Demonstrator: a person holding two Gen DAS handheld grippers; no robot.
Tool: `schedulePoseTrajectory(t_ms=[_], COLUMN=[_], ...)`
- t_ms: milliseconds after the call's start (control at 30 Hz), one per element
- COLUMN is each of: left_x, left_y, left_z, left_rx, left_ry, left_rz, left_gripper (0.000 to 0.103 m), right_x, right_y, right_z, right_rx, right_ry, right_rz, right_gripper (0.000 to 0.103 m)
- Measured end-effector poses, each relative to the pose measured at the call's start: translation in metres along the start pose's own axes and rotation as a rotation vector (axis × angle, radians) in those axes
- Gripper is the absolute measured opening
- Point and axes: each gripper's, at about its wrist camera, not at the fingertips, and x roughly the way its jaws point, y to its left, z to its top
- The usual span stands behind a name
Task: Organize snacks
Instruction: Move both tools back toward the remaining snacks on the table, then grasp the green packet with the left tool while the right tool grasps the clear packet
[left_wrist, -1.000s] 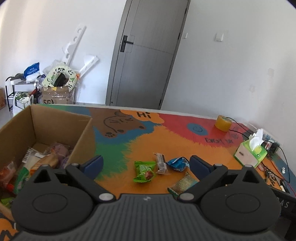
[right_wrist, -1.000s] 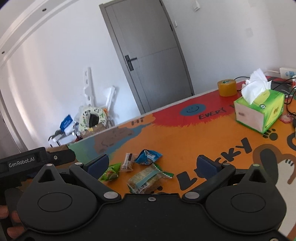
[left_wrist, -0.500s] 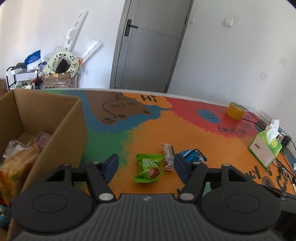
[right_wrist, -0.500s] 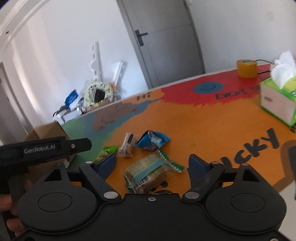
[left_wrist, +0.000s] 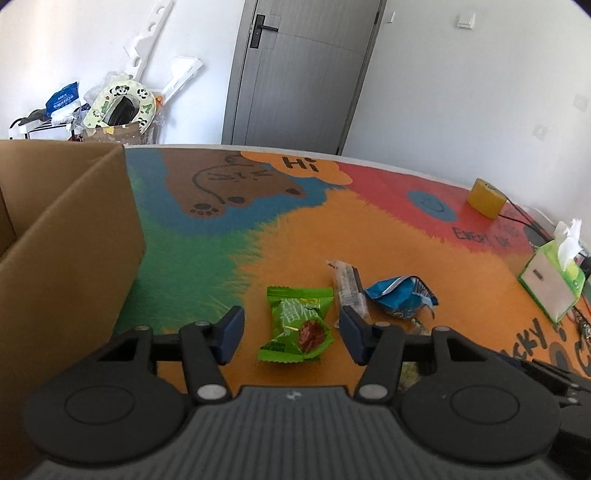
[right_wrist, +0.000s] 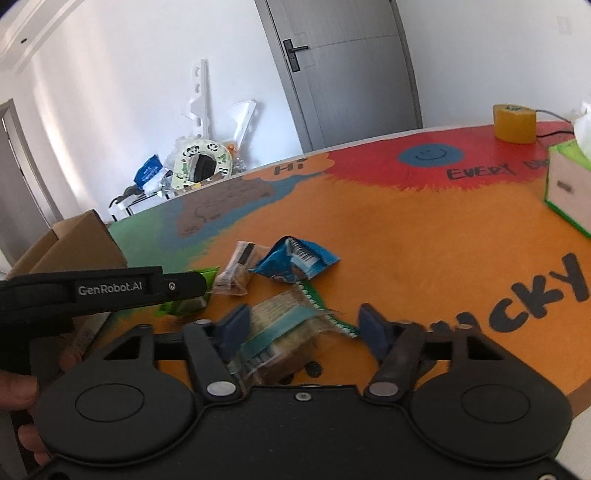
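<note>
I've dropped both grippers toward the table; my left gripper (left_wrist: 291, 334) is closing around the green packet (left_wrist: 297, 325), my right gripper (right_wrist: 304, 328) around the clear packet (right_wrist: 284, 339), neither pinched yet. 2 pickups look imminent.

Bright daylight — fisheye-warped edges

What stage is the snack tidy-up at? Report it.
Done: nothing I can confirm, because the cardboard box hides its inside here. In hand: the left tongs are closing around the green packet, and the right tongs are closing around the clear cracker packet; neither is pinched yet. Left: the blue packet and the small clear bar lie loose on the table.
</note>
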Motion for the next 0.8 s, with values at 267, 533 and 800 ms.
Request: schedulePoseTrajectory(t_ms=[267, 533, 800], left_x=[0.004, -0.009, -0.026], left_y=[-0.002, 0.0, 0.009], left_z=[-0.005, -0.014, -0.019], left_rx=[0.032, 0.034, 0.013], left_ry=[-0.014, -0.005, -0.008], left_rz=[0.015, -0.003, -0.013], left_gripper=[0.032, 0.03, 0.03], right_x=[-0.008, -0.02, -0.018], right_y=[-0.011, -0.005, 0.018], right_z=[0.0, -0.002, 0.001], right_rx=[0.031, 0.02, -0.035], right_ry=[-0.011, 0.016, 0.006], right_rz=[0.004, -0.026, -0.027], right_gripper=[0.034, 0.031, 0.07])
